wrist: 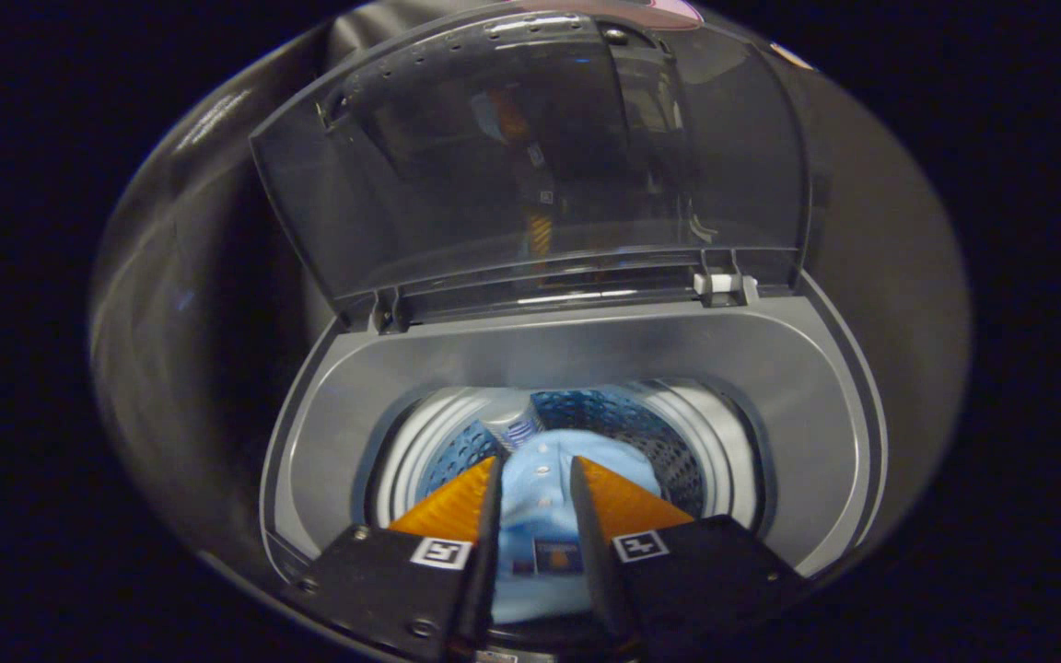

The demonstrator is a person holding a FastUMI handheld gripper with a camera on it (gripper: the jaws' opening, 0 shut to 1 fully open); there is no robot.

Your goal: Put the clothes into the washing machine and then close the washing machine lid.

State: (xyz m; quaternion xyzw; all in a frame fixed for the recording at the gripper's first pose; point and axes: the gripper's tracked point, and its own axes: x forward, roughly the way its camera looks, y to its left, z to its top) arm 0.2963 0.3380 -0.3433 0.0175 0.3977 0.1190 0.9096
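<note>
While the tongs [535, 479] grip a light blue shirt [540, 488] between them over the washer's drum [641, 433], loading is underway; next they should release, then shut the raised lid [530, 157].

Lower part of shirt [540, 488] behind gripper [535, 479] fingers.

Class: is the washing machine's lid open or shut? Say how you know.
Open. The lid stands raised behind the drum, whose mouth is uncovered. The tool holds a blue shirt over it.
</note>
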